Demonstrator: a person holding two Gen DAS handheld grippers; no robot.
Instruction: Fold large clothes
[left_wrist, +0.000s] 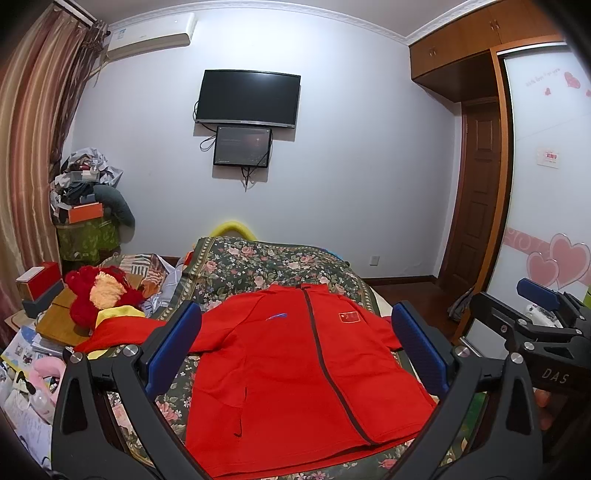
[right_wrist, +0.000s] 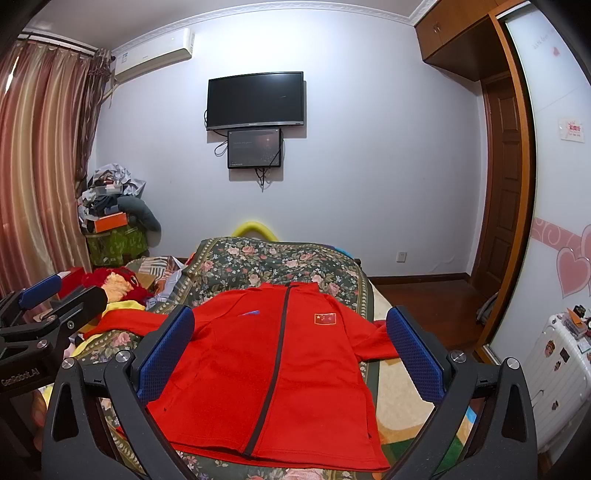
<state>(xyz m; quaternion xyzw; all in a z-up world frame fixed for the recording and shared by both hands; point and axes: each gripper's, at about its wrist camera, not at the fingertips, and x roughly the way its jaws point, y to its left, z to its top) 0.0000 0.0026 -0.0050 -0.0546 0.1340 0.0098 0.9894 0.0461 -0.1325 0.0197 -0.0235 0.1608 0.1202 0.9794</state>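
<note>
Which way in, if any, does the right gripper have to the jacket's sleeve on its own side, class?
Probably yes: the right gripper hovers open above the red jacket, and that sleeve lies uncovered on the floral bedspread, nothing lying over it.

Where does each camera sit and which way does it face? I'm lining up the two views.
Left wrist: on the left gripper, above the bed's near end, facing the jacket and TV wall; open fingers show, right gripper at right.
Right wrist: on the right gripper, same heading; left gripper at left.
Shared: jacket, bed, TV.
</note>
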